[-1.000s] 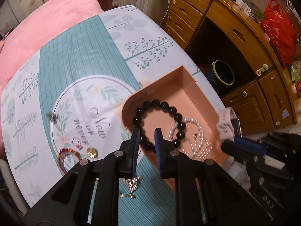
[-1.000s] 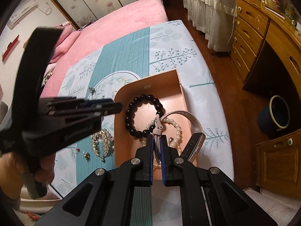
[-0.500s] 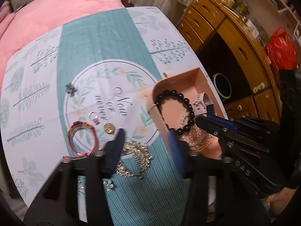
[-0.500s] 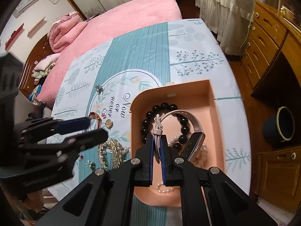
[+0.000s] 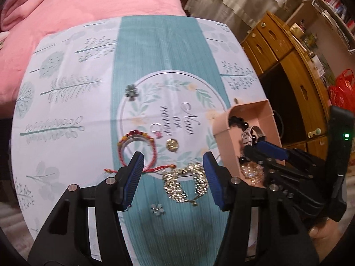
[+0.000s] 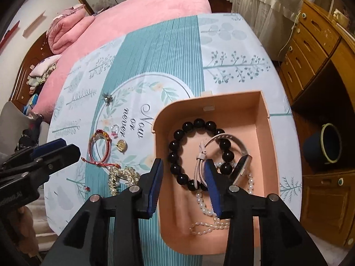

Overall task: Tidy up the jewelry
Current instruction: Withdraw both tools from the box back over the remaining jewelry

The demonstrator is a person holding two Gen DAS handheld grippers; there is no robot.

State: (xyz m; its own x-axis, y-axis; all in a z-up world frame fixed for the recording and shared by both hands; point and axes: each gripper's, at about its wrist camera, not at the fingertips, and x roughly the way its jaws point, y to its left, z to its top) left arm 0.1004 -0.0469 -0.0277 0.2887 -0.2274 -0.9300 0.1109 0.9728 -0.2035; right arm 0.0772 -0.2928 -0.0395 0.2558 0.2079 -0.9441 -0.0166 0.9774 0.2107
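Jewelry lies partly in a peach box [image 6: 264, 119] and partly loose on a printed cloth [image 5: 159, 51] spread over a pink bed [image 5: 88, 4].

The right gripper [image 6: 184, 178] hangs over the near part of the box with its jaws spread wide and holding nothing. One blue pad [image 6: 212, 184] sits just beside the pale strap of a watch [image 6: 235, 146], which lies across a black bead bracelet [image 6: 177, 155] inside the box. A pearl necklace [image 6: 205, 208] trails beneath both, toward the box's near wall.

The left gripper [image 5: 172, 178] hovers above the cloth, well left of the box, jaws also wide apart and empty. Between its pads, lower down on the cloth, lies a gold and pearl comb [image 5: 185, 184]. Just beyond the left pad sits a red cord bracelet [image 5: 137, 148], its tail running toward the comb. Further out are a gold coin charm [image 5: 172, 144], a small ring [image 5: 155, 128] and a dark flower brooch [image 5: 131, 91]. A pale flower piece [image 5: 157, 209] rests nearest the gripper's body.

The box stands at the cloth's right edge. Past it is a wooden desk [image 6: 319, 44] with drawers, and a dark bucket [image 6: 321, 144] on the floor.
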